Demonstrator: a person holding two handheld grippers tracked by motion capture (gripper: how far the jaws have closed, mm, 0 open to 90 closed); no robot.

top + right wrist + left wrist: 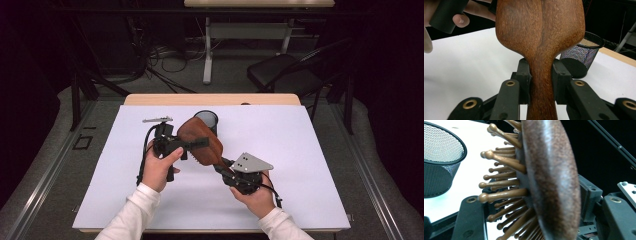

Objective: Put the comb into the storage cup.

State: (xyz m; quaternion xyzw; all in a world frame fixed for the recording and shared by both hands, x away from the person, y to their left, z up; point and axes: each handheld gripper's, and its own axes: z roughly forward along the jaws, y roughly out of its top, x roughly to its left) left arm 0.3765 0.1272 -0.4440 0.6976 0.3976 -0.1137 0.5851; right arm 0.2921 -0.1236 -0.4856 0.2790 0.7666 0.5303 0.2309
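Here the wooden hairbrush (pixel 201 143) is held off the desk (pixel 300 165), between the two hands and just in front of the black mesh cup (pixel 207 120). Its long axis runs on a slant in the high view, from the handle low at the right up to the broad head at the upper left, so the head points toward the cup. The right tongs (pixel 541 82) are clenched on the handle's neck, one jaw pressing on each side of the wood just below where it widens into the head. The left tongs (pixel 192 144) come in from the left side and straddle the head crosswise; in the left gripper view one jaw stands on the bristle side, among the knob-tipped pins (pixel 499 195), and the other behind the smooth domed back (pixel 551 182), so they appear to be gripping the head, though how firmly they press cannot be told. The cup lies beyond the brush head, on the far side from both hands, upright with its mouth open. Judging by this, the coming move turns on swinging the brush from slanted to upright over that mouth, and the left tongs, at the head end, are the nearer to it.
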